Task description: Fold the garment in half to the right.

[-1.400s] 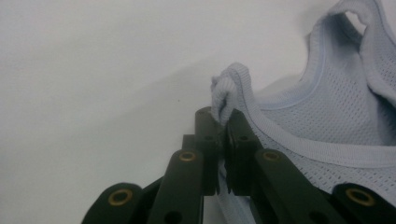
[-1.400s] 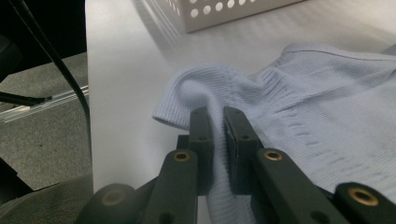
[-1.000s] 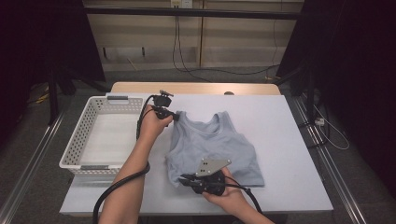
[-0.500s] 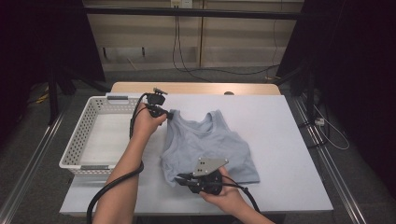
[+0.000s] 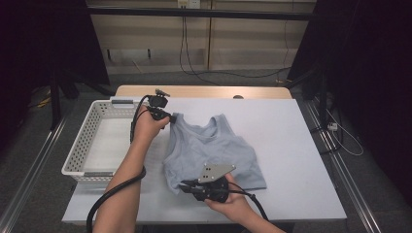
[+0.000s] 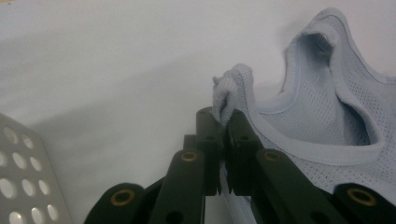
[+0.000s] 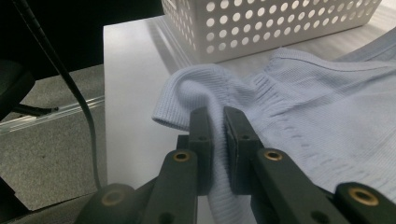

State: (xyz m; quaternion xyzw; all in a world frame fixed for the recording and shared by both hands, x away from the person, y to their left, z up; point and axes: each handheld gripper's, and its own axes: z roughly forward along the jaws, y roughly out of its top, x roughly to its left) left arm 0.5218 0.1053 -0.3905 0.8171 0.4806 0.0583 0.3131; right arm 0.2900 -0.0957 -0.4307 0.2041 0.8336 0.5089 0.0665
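Pale blue top (image 5: 211, 153) beside the white basket (image 5: 92, 141), left gripper (image 5: 170, 118) clenched on its shoulder strap nearest the basket, right gripper (image 5: 183, 185) clenched on its ribbed hem corner.

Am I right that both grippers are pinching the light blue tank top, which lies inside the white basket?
Not quite. Both grippers, left gripper and right gripper, do pinch the light blue tank top, but it lies on the table, beside the white basket. The high view shows this.
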